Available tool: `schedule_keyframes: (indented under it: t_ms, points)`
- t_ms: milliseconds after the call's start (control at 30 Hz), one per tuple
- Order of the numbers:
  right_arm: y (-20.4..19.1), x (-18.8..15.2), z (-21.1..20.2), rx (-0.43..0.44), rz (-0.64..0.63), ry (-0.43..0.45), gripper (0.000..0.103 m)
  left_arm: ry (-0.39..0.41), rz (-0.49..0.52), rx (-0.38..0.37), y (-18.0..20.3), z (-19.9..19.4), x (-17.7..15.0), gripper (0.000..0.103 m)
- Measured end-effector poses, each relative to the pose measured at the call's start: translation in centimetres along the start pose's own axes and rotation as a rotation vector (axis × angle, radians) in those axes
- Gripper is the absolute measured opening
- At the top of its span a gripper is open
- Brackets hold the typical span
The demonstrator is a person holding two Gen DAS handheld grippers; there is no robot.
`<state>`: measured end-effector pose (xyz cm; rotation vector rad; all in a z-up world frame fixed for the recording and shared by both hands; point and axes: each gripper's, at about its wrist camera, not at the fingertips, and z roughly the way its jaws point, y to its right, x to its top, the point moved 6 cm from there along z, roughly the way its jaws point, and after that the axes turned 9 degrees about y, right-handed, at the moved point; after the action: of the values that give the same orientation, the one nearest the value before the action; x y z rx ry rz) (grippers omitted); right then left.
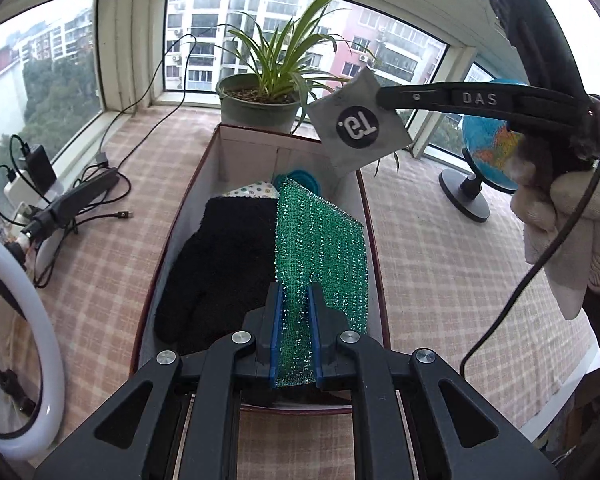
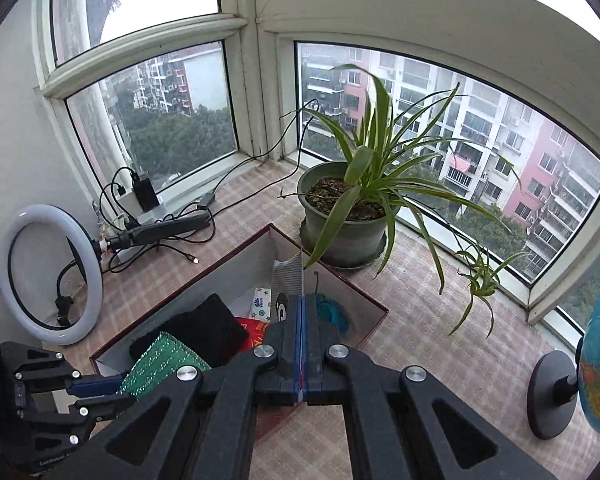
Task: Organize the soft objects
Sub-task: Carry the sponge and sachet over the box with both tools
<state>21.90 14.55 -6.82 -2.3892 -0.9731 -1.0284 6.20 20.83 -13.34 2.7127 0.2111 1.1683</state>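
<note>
My left gripper (image 1: 296,292) is shut on a green glittery mesh cloth (image 1: 324,236), which stands on edge inside a long open box (image 1: 374,240). Beside the cloth in the box lies a black fuzzy glove (image 1: 220,264). A teal item (image 1: 300,178) and a patterned packet (image 1: 252,190) sit at the box's far end. My right gripper (image 1: 380,98), held by a white-gloved hand (image 1: 568,224), is shut on a flat grey packet (image 1: 358,124) above that far end. In the right wrist view the right gripper (image 2: 302,300) pinches the packet (image 2: 288,276) edge-on, and the left gripper (image 2: 120,392) holds the green cloth (image 2: 160,360).
The box stands on a checked pink cloth (image 1: 440,260) on a window ledge. A potted plant (image 1: 260,100) stands just behind the box, a globe (image 1: 488,140) to its right. A ring light (image 1: 28,320), a power strip and cables (image 1: 80,196) lie on the left.
</note>
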Motion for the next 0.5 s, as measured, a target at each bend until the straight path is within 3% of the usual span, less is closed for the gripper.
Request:
schedule_keyframes:
  t_ms: [367, 467, 500]
  points:
    - [-1.2, -0.8, 4.1, 0.045, -0.001, -0.065, 0.001, -0.058, -0.004, -0.019, 0.3, 1.1, -1.0, 0.013]
    - [-1.3, -1.0, 4.3, 0.045, 0.001, -0.072, 0.016, -0.068, -0.023, -0.023, 0.1, 1.3, -1.0, 0.022]
    - [-1.3, -1.0, 4.2, 0.042, -0.001, -0.069, 0.027, -0.069, -0.031, -0.020, 0.0, 1.3, -1.0, 0.029]
